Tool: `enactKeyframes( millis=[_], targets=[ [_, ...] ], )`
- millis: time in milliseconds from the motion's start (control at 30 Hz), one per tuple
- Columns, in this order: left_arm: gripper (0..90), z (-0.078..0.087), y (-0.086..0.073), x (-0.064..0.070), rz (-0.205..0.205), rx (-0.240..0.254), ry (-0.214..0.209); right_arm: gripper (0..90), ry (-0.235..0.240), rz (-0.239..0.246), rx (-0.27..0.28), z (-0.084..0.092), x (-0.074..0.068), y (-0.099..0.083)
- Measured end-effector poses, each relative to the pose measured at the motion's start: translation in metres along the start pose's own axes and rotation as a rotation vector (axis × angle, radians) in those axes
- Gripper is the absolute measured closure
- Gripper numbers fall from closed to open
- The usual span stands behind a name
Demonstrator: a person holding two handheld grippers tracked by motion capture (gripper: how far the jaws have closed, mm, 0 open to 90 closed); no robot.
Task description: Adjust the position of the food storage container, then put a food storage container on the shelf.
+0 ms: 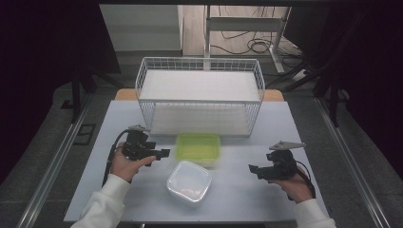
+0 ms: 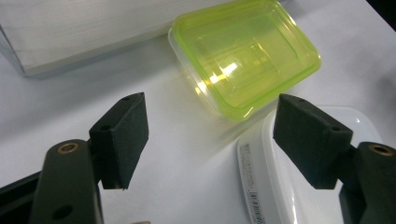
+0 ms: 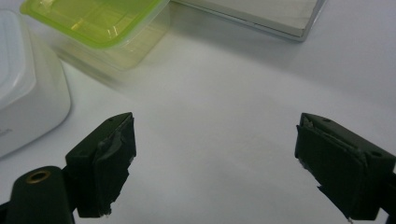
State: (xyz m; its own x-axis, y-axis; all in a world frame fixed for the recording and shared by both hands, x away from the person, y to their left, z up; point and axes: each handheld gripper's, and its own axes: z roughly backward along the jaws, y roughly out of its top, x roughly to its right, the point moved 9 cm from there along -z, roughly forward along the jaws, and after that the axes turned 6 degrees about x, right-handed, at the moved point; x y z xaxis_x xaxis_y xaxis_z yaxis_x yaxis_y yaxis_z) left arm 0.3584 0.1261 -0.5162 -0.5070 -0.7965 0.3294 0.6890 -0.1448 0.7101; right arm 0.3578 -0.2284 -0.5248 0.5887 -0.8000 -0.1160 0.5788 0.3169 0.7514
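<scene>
A green-lidded clear container [image 1: 198, 147] [image 2: 245, 56] [image 3: 100, 23] sits on the white table in front of the wire basket. A white-lidded container [image 1: 189, 182] [image 2: 289, 182] [image 3: 23, 88] lies just nearer the person, almost touching it. My left gripper [image 1: 161, 153] [image 2: 212, 140] hovers left of the green container, open, with nothing between its black pads [image 2: 126, 135]. At the table's right my right gripper [image 1: 253, 169] [image 3: 215, 163] points toward the containers, open and empty.
A white wire basket [image 1: 199, 96] with a white liner stands at the back middle of the table [image 1: 266, 199]. Metal rails run along both table sides. A desk frame and cables lie on the floor behind.
</scene>
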Motion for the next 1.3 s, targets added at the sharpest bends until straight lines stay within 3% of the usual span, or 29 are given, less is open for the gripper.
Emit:
enactKeyframes(
  millis=[133,300,533,767,900,1167,1200,1300],
  targets=[
    [26.0,-0.001,0.001,-0.001,0.001,0.002,0.006,11.6,0.036,-0.042,0.002,-0.002,-0.003,0.004],
    [26.1,-0.004,0.000,0.000,0.007,-0.009,0.013,11.6,0.041,-0.074,-0.007,-0.005,-0.007,0.008],
    [26.3,-0.008,0.000,-0.002,0.018,-0.025,0.016,12.8,0.067,-0.091,-0.014,-0.015,-0.015,0.019],
    [26.6,-0.010,0.004,-0.006,0.057,-0.022,0.010,17.0,0.087,-0.096,-0.013,-0.031,-0.025,0.032],
    [27.3,-0.018,0.007,-0.010,0.114,-0.022,-0.022,20.8,0.129,-0.095,-0.027,-0.049,-0.033,0.038],
    [31.2,-0.031,0.011,-0.009,0.154,-0.036,-0.074,25.9,0.179,-0.157,-0.004,-0.062,-0.034,0.058],
    [31.5,-0.035,0.011,-0.010,0.176,-0.035,-0.082,27.6,0.193,-0.179,-0.002,-0.067,-0.035,0.061],
    [32.7,-0.039,0.012,-0.013,0.196,-0.040,-0.091,29.7,0.199,-0.187,-0.005,-0.074,-0.037,0.064]
  ],
)
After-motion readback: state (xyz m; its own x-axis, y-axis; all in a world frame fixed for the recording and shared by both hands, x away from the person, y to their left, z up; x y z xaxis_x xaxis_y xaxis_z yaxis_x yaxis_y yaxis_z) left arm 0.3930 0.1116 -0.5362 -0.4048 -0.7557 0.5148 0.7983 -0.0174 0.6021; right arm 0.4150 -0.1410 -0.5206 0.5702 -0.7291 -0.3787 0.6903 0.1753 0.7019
